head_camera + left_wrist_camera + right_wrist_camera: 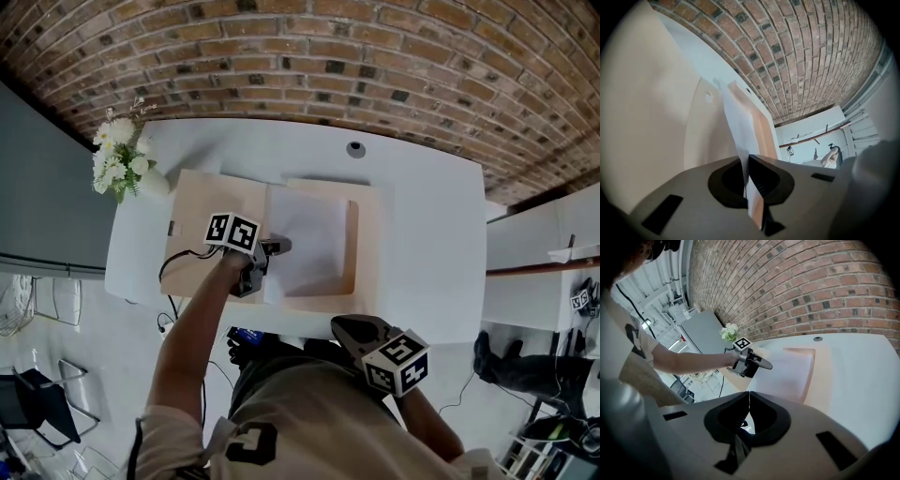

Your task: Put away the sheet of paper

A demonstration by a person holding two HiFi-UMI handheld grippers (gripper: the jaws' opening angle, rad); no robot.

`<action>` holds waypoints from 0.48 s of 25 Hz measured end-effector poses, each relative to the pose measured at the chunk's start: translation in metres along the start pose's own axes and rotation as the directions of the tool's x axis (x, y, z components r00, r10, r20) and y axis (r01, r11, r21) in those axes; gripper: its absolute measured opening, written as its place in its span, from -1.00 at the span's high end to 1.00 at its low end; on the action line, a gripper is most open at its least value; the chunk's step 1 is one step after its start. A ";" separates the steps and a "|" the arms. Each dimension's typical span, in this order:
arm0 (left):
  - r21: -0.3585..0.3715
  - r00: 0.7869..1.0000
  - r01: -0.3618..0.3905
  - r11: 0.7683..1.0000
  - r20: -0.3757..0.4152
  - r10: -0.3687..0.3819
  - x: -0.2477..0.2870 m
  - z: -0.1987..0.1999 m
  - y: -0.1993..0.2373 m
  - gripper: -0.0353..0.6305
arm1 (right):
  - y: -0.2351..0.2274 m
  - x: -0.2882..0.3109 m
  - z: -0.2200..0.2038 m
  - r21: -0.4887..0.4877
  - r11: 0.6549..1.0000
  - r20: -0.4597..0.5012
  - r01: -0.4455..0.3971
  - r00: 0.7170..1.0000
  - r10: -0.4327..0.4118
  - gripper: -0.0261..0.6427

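Note:
A white sheet of paper (307,239) lies in a shallow beige tray (367,246) on the white table (431,234). The tray's open beige flap (199,202) lies flat to its left. My left gripper (278,247) is shut on the sheet's left edge. In the left gripper view the paper (738,126) runs edge-on out of the left gripper (746,160) along the tray's wall (761,129). My right gripper (347,328) hovers shut and empty past the table's near edge. The right gripper view shows the right gripper (749,395), the left gripper (751,363) and the paper (787,370).
A white vase of flowers (118,161) stands at the table's far left corner. A round cable hole (355,148) sits at the table's back edge. A black cable (176,264) hangs off the left side. A brick wall (309,56) runs behind.

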State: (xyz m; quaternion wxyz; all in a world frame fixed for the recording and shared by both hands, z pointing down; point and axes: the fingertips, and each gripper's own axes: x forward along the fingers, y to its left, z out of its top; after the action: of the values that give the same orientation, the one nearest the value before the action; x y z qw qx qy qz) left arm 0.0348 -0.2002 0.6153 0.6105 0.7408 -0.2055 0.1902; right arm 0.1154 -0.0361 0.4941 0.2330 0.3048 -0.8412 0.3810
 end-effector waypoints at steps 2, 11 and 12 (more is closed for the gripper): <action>0.000 1.000 0.005 1.000 -0.005 -0.005 0.007 0.000 -0.004 0.85 | -0.003 -0.003 -0.002 0.006 1.000 -0.004 -0.002 1.000 0.002 0.85; -0.010 1.000 0.008 1.000 -0.014 -0.008 0.027 -0.001 -0.011 0.85 | -0.021 -0.014 -0.010 0.022 1.000 -0.015 0.004 1.000 -0.004 0.85; -0.012 1.000 0.008 1.000 -0.015 -0.008 0.028 -0.001 -0.012 0.85 | -0.022 -0.015 -0.011 0.023 1.000 -0.018 0.003 1.000 -0.002 0.85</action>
State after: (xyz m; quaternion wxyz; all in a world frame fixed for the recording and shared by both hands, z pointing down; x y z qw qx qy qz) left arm 0.0645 -0.1993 0.6208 0.6172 0.7366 -0.1990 0.1920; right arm 0.1427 -0.0339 0.5027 0.2377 0.3051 -0.8342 0.3931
